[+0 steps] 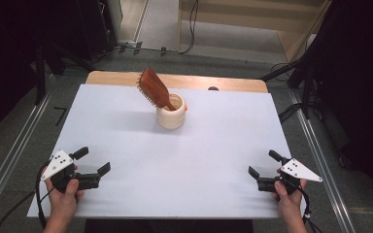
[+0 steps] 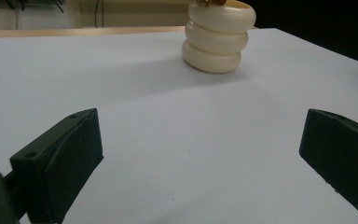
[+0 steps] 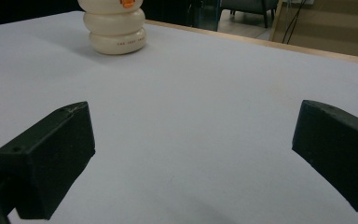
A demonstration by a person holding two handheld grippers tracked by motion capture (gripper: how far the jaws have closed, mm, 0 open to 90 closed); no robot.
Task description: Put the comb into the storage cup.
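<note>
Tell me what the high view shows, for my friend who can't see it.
A wooden hairbrush stands handle-down in a cream ridged cup, leaning left, near the far middle of a white table. At the near edge, a person's hands hold the left gripper and the right gripper, both open and holding nothing, far from the cup.

Cream holder, red-brown brush, white table

The ribbed cream ceramic holder (image 1: 171, 116) bears an orange mark; the reddish-brown wooden hairbrush (image 1: 154, 89) is plain; the white tabletop (image 1: 175, 160) is wood-edged.
</note>
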